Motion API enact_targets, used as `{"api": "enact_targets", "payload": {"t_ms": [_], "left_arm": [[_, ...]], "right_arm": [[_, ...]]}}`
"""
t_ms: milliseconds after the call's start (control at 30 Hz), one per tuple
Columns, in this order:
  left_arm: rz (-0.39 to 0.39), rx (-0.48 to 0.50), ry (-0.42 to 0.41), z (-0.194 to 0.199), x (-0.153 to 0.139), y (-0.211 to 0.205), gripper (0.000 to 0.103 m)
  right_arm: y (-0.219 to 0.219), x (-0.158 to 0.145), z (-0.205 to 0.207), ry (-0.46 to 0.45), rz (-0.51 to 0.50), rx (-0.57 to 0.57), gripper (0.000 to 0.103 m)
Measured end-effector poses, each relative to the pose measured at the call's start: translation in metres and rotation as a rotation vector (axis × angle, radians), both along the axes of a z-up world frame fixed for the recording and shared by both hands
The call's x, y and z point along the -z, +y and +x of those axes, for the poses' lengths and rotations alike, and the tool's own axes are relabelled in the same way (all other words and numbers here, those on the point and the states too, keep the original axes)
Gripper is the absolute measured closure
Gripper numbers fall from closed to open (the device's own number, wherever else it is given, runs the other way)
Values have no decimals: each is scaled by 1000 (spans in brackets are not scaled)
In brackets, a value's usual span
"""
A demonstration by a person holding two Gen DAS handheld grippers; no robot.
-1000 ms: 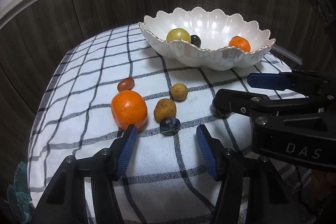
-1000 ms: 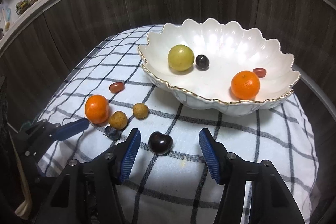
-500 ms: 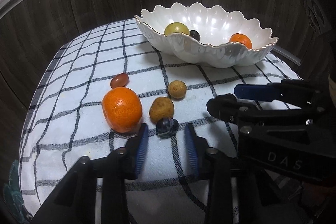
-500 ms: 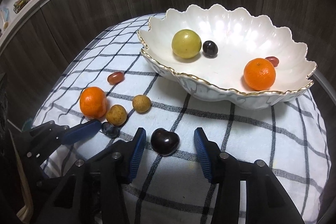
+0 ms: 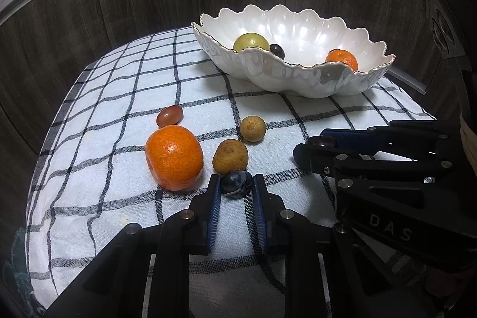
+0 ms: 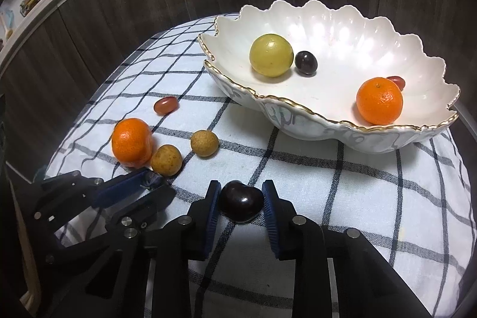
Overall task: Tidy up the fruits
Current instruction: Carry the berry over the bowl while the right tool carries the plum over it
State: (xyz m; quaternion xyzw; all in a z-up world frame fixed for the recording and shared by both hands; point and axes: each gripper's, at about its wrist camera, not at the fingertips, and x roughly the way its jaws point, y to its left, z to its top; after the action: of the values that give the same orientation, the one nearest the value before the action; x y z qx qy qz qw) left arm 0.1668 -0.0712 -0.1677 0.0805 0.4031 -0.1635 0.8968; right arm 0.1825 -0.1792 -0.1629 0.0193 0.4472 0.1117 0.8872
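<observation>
My left gripper [image 5: 237, 187] is shut on a small dark blue fruit [image 5: 236, 183] resting on the checked cloth [image 5: 125, 97]. My right gripper [image 6: 241, 198] is shut on a dark cherry [image 6: 241, 201], also on the cloth. Beside the left gripper lie an orange tangerine [image 5: 173, 157], two tan longans [image 5: 230, 156] [image 5: 252, 128] and a red grape [image 5: 169, 116]. The white scalloped bowl [image 6: 417, 136] holds a yellow-green fruit [image 6: 271, 55], a dark grape [image 6: 306, 63], a tangerine [image 6: 379, 100] and a red grape [image 6: 396, 82].
Dark wood cabinet fronts [image 5: 143, 5] curve around behind the cloth-covered table. The right gripper's body [image 5: 387, 169] fills the right side of the left wrist view. The cloth drops off at the left edge [image 5: 38, 169].
Both grippers have moved forward and closed from wide open: the left onto the dark blue fruit, the right onto the dark cherry.
</observation>
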Motion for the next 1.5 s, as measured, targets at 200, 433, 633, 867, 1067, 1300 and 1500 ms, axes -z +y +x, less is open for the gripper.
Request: {"api": "enact_targets", "payload": {"t_ms": [200, 433, 633, 867, 1067, 1300, 1500], "left_arm": [[-3, -7, -2, -1, -3, 1, 81], [-1, -4, -27, -8, -10, 1, 81], [0, -5, -49, -13, -16, 2, 81], [0, -11, -68, -18, -24, 3, 81], [0, -13, -80, -21, -30, 3, 81], [-3, -19, -89, -24, -37, 2, 81], [-14, -23, -98, -24, -45, 4, 81]], "right_arm": [[-2, -4, -2, -11, 2, 8, 74], [-4, -15, -10, -40, -2, 13, 74], [-6, -24, -18, -65, -8, 21, 73], [-9, -35, -25, -97, -16, 29, 74], [-11, -42, -30, -119, -20, 35, 73], [-14, -52, -36, -145, -17, 45, 73], [-15, -59, -39, -162, -11, 48, 73]]}}
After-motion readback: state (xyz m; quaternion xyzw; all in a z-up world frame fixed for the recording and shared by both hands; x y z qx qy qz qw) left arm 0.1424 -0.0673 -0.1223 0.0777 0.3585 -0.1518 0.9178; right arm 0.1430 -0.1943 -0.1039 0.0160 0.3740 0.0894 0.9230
